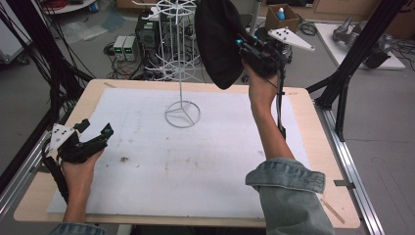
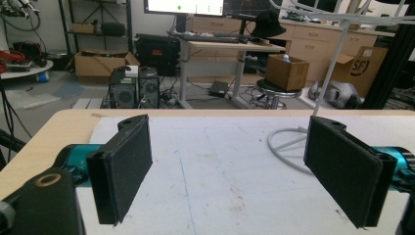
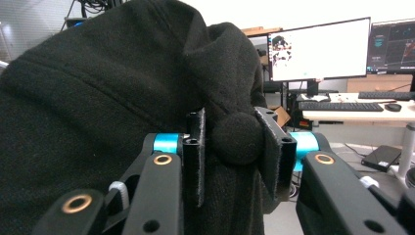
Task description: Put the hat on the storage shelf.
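Black felt hat [image 1: 219, 39], held aloft beside the white wire rack [image 1: 179, 54] at the table's far edge; long axis near vertical, lower end pointing down at the table [image 1: 205, 147]. Right gripper [image 1: 248, 49]: jaws pinched on its fabric. Left gripper [image 1: 95, 133]: low at table's left, jaws wide apart, nothing held.

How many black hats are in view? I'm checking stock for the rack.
2. One black hat is held up in the right gripper beside the white rack; another hat sits on the far desk. Others may be hidden.
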Motion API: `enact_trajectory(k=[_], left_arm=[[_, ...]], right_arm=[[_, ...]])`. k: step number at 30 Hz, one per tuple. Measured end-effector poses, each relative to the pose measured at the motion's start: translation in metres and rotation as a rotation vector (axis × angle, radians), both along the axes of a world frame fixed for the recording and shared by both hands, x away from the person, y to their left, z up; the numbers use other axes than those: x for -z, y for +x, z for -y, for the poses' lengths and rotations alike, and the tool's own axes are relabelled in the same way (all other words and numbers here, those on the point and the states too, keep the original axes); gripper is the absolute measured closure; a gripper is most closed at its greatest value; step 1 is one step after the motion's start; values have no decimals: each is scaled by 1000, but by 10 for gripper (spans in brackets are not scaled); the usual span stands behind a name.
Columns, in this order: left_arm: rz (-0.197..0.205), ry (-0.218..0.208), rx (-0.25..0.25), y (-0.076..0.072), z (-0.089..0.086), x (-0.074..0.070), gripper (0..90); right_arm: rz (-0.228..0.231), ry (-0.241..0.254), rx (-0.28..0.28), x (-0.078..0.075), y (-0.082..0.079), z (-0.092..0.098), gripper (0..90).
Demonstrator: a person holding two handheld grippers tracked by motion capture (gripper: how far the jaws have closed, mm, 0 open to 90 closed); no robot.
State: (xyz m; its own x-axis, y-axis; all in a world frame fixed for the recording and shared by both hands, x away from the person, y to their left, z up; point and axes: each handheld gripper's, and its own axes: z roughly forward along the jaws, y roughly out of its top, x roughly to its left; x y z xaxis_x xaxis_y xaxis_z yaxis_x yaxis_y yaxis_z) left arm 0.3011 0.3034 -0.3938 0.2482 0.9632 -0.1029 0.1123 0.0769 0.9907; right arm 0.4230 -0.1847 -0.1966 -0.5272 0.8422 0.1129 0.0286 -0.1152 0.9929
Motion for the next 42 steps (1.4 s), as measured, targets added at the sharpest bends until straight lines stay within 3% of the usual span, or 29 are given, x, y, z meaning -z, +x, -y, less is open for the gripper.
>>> enact_trajectory(k=[14,42], left_arm=[[4,-1,-2,0,-1,0,181],[4,-5,-4,-1,-2,-1,181]], right_arm=[[-86,-37,-11,9,6,-7,643],[-113,-65,14,10,7,-6,463]])
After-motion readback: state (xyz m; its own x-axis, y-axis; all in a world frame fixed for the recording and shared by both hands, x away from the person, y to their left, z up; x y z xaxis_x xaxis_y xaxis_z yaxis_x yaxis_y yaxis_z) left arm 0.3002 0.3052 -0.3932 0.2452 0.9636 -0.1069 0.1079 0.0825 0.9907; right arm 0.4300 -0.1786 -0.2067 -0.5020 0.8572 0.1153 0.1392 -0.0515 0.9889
